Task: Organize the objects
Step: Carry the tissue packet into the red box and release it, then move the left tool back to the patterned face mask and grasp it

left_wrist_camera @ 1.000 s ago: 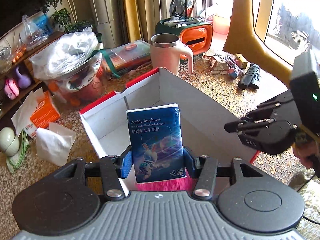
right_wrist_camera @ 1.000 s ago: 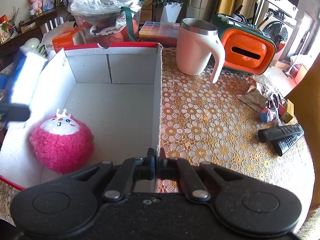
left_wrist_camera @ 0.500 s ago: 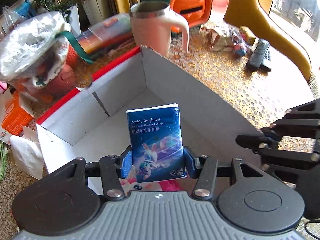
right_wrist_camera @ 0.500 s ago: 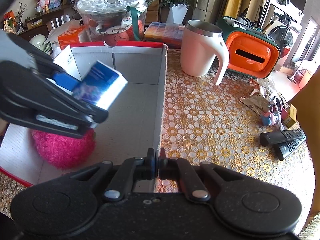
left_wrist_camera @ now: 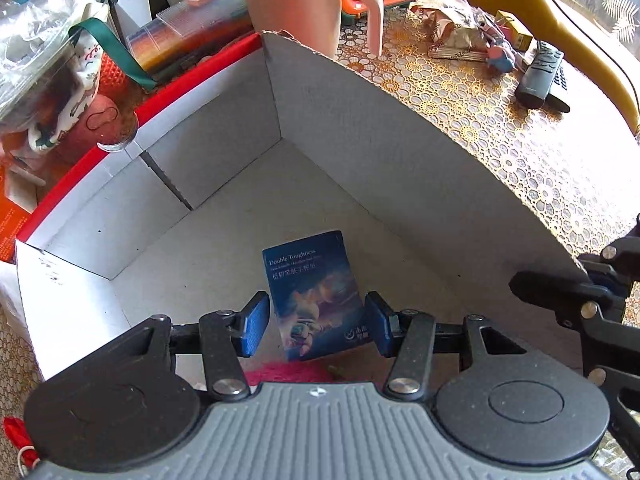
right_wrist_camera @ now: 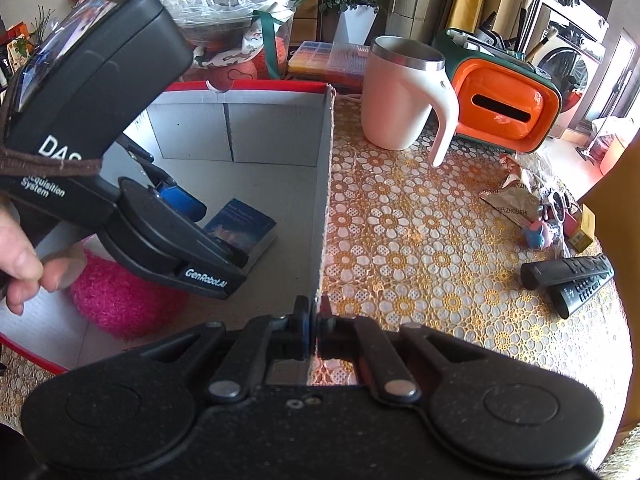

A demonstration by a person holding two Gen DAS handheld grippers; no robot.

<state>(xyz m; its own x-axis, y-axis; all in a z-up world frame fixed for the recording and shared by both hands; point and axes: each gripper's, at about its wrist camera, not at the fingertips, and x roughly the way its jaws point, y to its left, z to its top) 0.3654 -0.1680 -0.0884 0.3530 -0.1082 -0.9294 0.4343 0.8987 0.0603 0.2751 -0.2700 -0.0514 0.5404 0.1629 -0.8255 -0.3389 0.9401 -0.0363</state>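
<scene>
Left wrist view: my left gripper [left_wrist_camera: 316, 330] hangs inside the white cardboard box [left_wrist_camera: 400, 152], its blue pads spread wide; half a second ago they clamped the blue tissue pack [left_wrist_camera: 314, 300], which now lies loose on the box floor between them. I judge that item stowed.

Right wrist view: my right gripper [right_wrist_camera: 313, 322] is pinched onto the box's right wall [right_wrist_camera: 325, 184], steadying it as before. The tissue pack [right_wrist_camera: 242, 228] rests flat beside the pink plush ball [right_wrist_camera: 124, 300]. The remotes [right_wrist_camera: 570, 276] wait on the table.
</scene>
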